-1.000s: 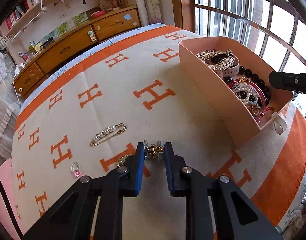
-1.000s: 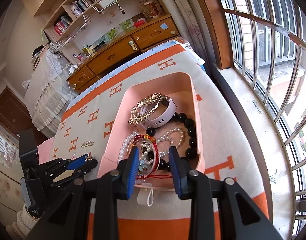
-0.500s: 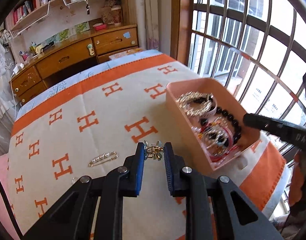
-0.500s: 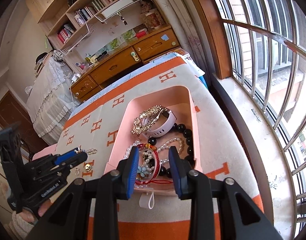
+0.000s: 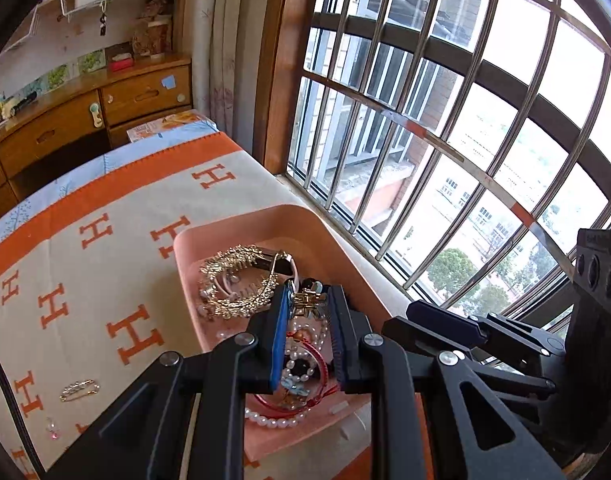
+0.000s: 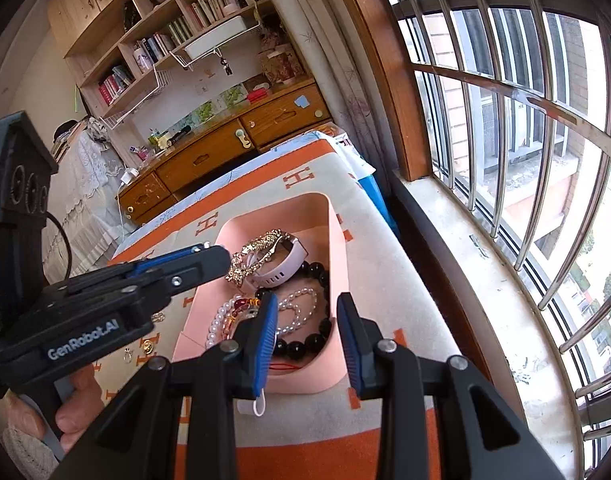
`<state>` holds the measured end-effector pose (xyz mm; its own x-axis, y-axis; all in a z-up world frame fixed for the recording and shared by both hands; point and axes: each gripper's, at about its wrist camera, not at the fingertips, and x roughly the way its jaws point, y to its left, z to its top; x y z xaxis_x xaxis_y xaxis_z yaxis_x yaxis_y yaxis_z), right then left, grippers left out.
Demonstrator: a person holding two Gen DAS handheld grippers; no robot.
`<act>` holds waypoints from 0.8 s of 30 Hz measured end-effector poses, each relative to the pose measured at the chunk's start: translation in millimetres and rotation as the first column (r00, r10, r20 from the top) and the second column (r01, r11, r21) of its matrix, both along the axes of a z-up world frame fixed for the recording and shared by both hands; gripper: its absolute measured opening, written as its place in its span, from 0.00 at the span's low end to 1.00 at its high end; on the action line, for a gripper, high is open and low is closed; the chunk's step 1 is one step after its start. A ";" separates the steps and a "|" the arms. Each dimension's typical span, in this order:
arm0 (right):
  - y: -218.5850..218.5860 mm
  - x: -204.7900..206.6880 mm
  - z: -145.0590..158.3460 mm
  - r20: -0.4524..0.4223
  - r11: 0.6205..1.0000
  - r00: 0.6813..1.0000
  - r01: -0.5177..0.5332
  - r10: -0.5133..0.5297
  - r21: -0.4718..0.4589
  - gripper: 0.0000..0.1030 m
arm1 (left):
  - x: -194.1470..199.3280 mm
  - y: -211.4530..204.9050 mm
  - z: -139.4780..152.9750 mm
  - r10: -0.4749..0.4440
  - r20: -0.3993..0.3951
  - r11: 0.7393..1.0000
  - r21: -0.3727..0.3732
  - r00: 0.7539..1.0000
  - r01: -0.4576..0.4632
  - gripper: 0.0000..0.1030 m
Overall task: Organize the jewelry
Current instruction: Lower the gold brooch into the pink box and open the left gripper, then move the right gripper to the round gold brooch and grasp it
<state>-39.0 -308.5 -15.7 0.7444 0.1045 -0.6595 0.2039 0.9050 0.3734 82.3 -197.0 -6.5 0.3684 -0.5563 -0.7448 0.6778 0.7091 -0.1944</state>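
Observation:
My left gripper [image 5: 307, 300] is shut on a small gold brooch [image 5: 310, 299] and holds it above the pink tray [image 5: 184, 252]. The tray holds a gold leaf bracelet [image 5: 237, 280], a white watch strap [image 6: 283, 264], black beads [image 6: 317, 334], pearl strings and a red cord bracelet [image 5: 305, 402]. My right gripper [image 6: 305, 304] hangs open over the tray's near end, nothing between its blue pads. In the right wrist view the left gripper [image 6: 211, 254] comes in from the left over the tray's [image 6: 338, 248] left wall.
A gold pearl pin [image 5: 79, 390] and a pink ring [image 5: 52, 433] lie on the orange-and-cream blanket [image 5: 85, 300] left of the tray. A barred window [image 5: 445, 140] and stone sill [image 6: 477, 280] run along the right. Wooden drawers [image 6: 209, 160] stand at the back.
The left gripper has carried the gold brooch up and to the right, from above the blanket to over the pink tray. The right gripper has stayed over the tray's near end.

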 end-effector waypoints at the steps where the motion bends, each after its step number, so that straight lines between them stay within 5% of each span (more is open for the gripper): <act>1: -0.8 0.0 -1.1 -0.004 1.000 1.000 0.002 -0.002 0.003 0.30 | 2.2 -3.7 -3.3 -0.002 -0.021 1.000 0.004 1.000 0.002 0.18; 2: -1.5 0.3 -2.3 -0.008 1.000 1.000 0.003 -0.003 0.005 0.30 | 4.8 -6.0 -6.8 0.000 -0.040 1.000 0.007 0.999 0.001 0.20; 6: -0.2 -1.2 -3.7 -0.006 1.000 1.000 0.002 -0.002 0.005 0.30 | 6.4 -1.6 -10.7 0.047 -0.068 0.999 -0.006 0.997 -0.048 0.68; 17: 19.3 -3.5 4.0 0.015 0.999 0.999 -0.039 0.039 -0.033 0.30 | -17.2 55.7 5.6 0.179 -0.003 0.984 0.017 0.984 -0.179 0.71; 24: 41.6 -11.1 16.5 0.045 0.995 0.995 -0.083 0.086 -0.060 0.30 | -35.5 121.4 9.3 0.338 0.058 0.940 0.031 0.939 -0.340 0.79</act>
<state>-50.1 -266.9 0.9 0.7654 0.1308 -0.6302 0.1092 0.9386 0.3274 46.8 -75.6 2.8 0.5684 -0.3619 -0.7389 0.4041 0.9051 -0.1325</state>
